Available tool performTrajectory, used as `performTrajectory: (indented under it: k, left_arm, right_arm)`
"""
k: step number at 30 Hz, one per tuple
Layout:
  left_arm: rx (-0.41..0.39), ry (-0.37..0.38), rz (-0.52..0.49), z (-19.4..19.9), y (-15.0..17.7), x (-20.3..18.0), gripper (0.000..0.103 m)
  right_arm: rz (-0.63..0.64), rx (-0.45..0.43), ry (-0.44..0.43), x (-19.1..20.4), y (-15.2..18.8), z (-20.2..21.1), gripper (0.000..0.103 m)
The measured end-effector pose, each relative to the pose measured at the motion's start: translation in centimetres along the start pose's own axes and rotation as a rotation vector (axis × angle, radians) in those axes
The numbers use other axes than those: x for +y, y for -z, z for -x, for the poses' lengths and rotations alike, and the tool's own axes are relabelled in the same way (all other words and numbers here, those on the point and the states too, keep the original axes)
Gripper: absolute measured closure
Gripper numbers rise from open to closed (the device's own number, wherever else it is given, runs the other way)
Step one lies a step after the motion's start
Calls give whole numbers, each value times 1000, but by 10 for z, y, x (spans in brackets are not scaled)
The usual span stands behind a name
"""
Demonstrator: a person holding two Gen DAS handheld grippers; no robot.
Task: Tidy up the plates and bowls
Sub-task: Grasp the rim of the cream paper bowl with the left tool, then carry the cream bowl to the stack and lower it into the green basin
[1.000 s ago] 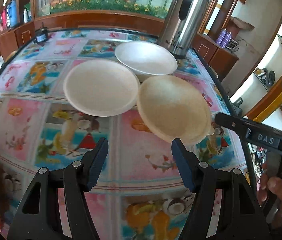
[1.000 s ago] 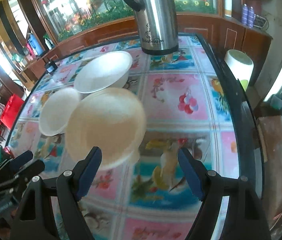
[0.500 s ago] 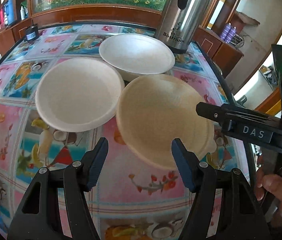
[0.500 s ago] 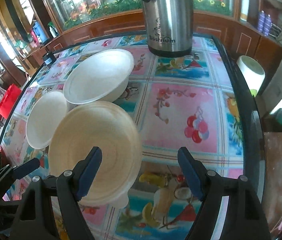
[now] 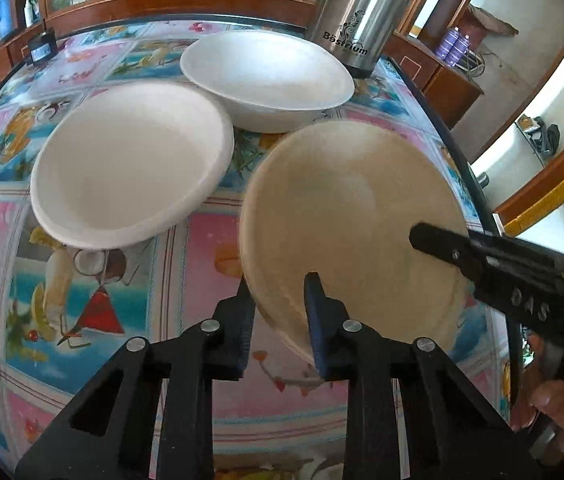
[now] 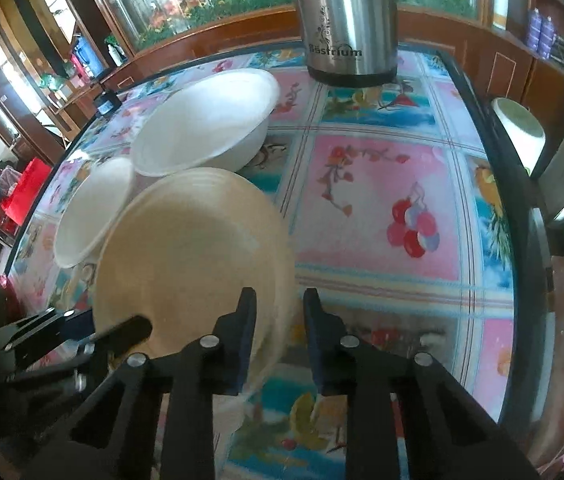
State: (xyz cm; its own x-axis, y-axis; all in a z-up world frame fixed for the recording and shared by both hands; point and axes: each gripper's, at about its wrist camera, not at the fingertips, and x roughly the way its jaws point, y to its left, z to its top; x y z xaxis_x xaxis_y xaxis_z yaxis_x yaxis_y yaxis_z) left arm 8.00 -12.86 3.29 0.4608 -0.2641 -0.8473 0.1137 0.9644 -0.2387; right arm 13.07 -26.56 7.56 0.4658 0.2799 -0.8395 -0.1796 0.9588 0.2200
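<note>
A tan bowl (image 5: 353, 216) sits on the patterned table, also in the right wrist view (image 6: 194, 256). My left gripper (image 5: 278, 312) is shut on its near rim, one finger inside, one outside. My right gripper (image 6: 280, 320) is shut on the bowl's right rim; it shows as a black arm (image 5: 489, 264) in the left wrist view. A white bowl (image 5: 130, 160) lies left of the tan one, also in the right wrist view (image 6: 94, 208). A larger white bowl (image 5: 270, 80) stands behind both, also in the right wrist view (image 6: 206, 124).
A steel thermos (image 5: 357, 12) stands at the back right of the table, behind the large white bowl, also in the right wrist view (image 6: 345, 20). The table's dark edge (image 6: 521, 208) runs along the right. A white bin (image 6: 517, 128) stands on the floor beyond it.
Both grippers moved forward onto the tan bowl and closed on its rim, left on the near edge, right on the right edge. The white bowls did not move.
</note>
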Motion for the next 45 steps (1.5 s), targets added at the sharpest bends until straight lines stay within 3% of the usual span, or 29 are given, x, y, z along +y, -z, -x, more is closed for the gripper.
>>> performTrajectory:
  k: [8, 14, 20, 29, 33, 38, 45]
  left_arm:
    - [11, 15, -63, 28, 25, 9, 80]
    - [-2, -38, -111, 48, 52, 25, 80]
    - [-36, -99, -122, 70, 70, 47, 80]
    - [-53, -106, -88, 90, 86, 76, 80]
    - [-40, -85, -66, 91, 90, 84, 80]
    - [3, 2, 24, 89, 92, 100, 80]
    - [37, 27, 44, 82, 89, 98, 80]
  right_arm:
    - [11, 21, -15, 20, 37, 14, 80]
    - [64, 19, -21, 51, 60, 26, 80]
    - [141, 26, 5, 84, 70, 26, 80]
    - [210, 18, -12, 130, 77, 31, 80]
    - [214, 31, 1, 139, 82, 26, 79]
    - [189, 68, 16, 136, 92, 20, 79]
    - [153, 79, 6, 126, 97, 22, 79]
